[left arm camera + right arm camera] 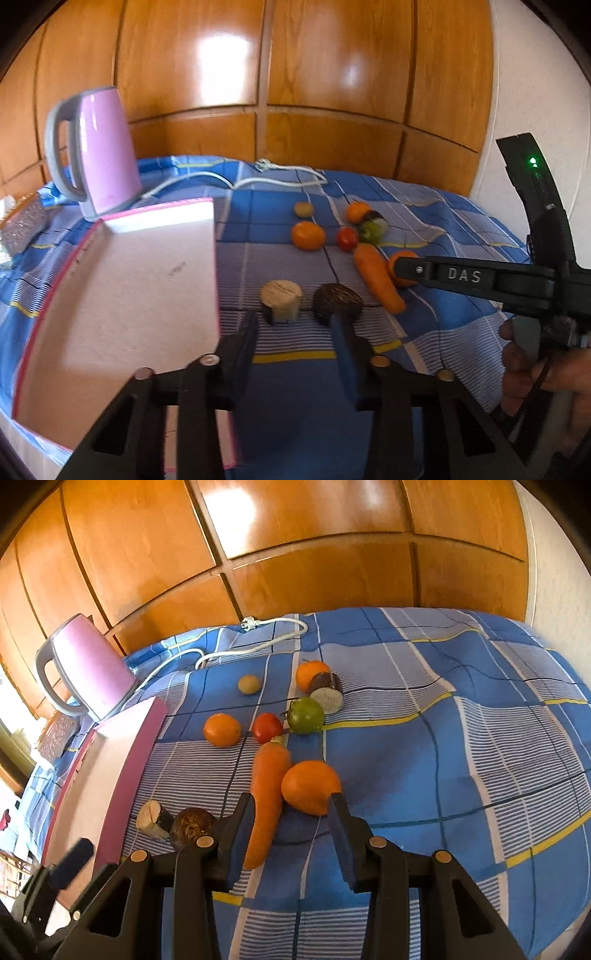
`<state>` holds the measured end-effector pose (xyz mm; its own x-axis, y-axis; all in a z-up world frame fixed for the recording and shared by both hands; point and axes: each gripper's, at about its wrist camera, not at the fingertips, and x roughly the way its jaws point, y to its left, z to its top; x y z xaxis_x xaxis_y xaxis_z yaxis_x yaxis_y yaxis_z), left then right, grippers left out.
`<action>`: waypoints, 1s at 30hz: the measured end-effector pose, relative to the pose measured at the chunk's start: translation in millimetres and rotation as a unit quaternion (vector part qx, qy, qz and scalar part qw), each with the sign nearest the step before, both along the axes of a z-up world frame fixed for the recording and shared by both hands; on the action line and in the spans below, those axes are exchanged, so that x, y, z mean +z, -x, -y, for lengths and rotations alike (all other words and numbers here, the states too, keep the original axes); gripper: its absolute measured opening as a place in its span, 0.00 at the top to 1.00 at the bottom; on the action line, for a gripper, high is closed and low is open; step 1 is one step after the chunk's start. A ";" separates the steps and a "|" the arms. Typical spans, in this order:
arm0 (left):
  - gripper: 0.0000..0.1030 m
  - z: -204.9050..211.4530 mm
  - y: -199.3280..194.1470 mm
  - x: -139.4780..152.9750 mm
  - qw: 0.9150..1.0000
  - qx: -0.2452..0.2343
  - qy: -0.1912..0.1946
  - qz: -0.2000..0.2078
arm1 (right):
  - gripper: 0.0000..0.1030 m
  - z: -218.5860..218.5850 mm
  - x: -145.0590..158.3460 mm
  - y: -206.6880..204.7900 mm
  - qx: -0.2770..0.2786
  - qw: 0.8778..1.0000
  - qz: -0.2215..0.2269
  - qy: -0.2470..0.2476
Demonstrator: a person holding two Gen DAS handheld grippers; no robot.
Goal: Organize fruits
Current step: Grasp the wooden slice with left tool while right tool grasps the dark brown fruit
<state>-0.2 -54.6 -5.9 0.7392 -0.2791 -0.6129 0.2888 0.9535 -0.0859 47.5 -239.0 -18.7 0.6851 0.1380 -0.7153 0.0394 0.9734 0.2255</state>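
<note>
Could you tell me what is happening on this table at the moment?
A person holds a claw in each hand over a checked cloth strewn with produce. The right claw reaches toward an orange beside a carrot, not gripping it. The left claw holds nothing, near a dark round piece.

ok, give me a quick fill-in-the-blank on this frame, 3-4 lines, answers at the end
1. The kettle standing at the far left of the checked cloth is ____ in colour.
2. The carrot lies right beside the nearest ____.
3. The only green item on the cloth is a ____, next to the red tomato.
4. The white power cord lies ____ on the cloth, its plug connected to nothing.

Missing words: pink; orange; tomato; loose
</note>
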 end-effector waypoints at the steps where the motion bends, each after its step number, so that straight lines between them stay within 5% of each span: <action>1: 0.71 -0.1 -1.4 -0.6 1.000 -0.002 0.005 -0.006 | 0.60 -0.4 -0.7 0.4 0.000 1.000 -0.001 0.000; 7: 0.73 -5.0 -16.5 2.3 0.999 0.009 0.027 -0.018 | 0.64 -12.8 7.1 9.8 0.051 0.998 0.029 -0.018; 12: 0.77 -6.1 -32.2 -3.0 0.999 0.019 0.017 -0.033 | 0.66 -43.6 -2.6 5.9 0.125 0.992 0.007 0.003; 22: 0.78 -22.3 -29.9 1.5 0.998 0.056 0.034 -0.016 | 0.62 -62.3 -16.5 -6.2 0.155 0.987 -0.017 0.031; 30: 0.78 -20.8 -29.2 1.4 0.998 0.040 0.042 -0.021 | 0.62 -64.5 -17.8 -7.8 0.151 0.987 -0.011 0.047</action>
<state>29.0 -33.9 -4.5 0.7356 -0.2727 -0.6201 0.2074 0.9621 -0.1771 55.3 -174.5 -36.5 0.6067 0.2657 -0.7492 -0.2529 0.9580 0.1350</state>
